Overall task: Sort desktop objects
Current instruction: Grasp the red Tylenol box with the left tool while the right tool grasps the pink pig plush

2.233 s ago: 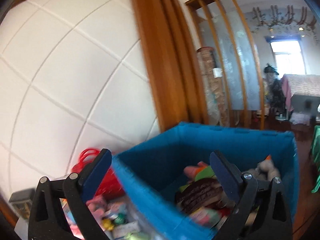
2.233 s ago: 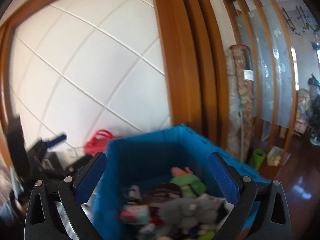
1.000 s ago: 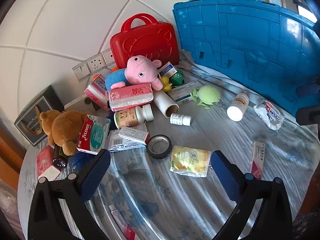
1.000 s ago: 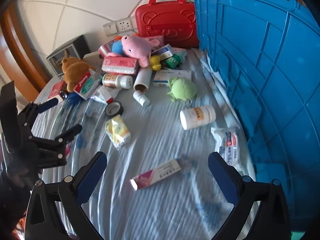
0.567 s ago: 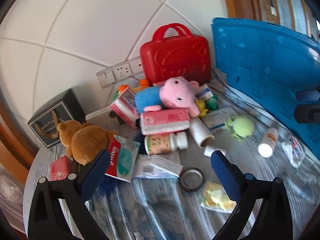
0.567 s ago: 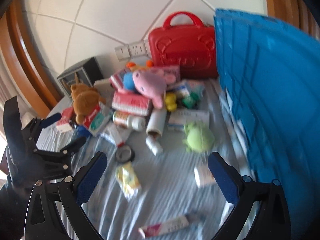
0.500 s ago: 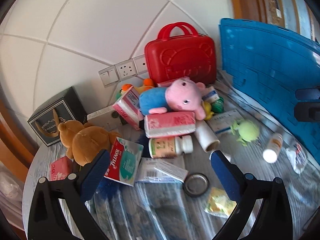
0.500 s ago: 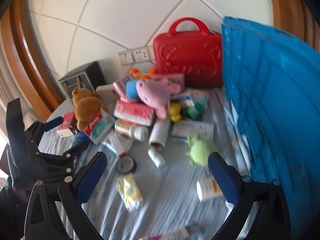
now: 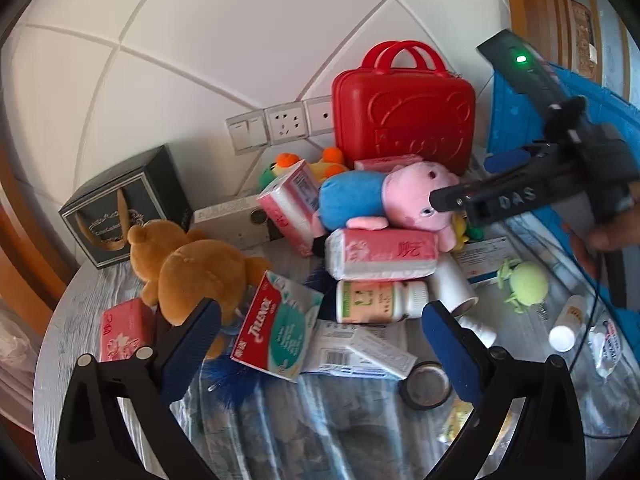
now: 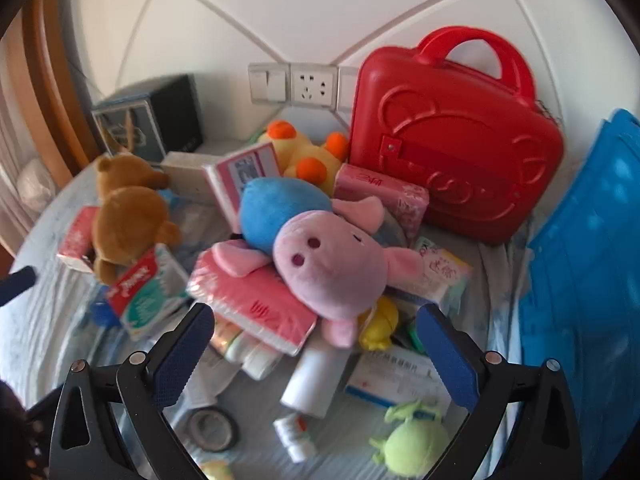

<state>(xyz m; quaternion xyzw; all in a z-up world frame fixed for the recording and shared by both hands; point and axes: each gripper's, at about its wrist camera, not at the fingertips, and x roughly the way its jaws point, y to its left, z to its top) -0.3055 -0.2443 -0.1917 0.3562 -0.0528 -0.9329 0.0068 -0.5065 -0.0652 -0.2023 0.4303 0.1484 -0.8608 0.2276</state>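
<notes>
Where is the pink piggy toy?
In the right wrist view the pink piggy toy lies mid-pile, on top of a pink tissue pack, in front of the red case, ahead of the open right gripper.

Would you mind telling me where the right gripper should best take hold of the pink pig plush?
Probably the pink pig plush by its head, from above and in front. The head lies topmost on the pink tissue pack, snout facing the open right gripper; its blue body is hemmed in by boxes.
</notes>
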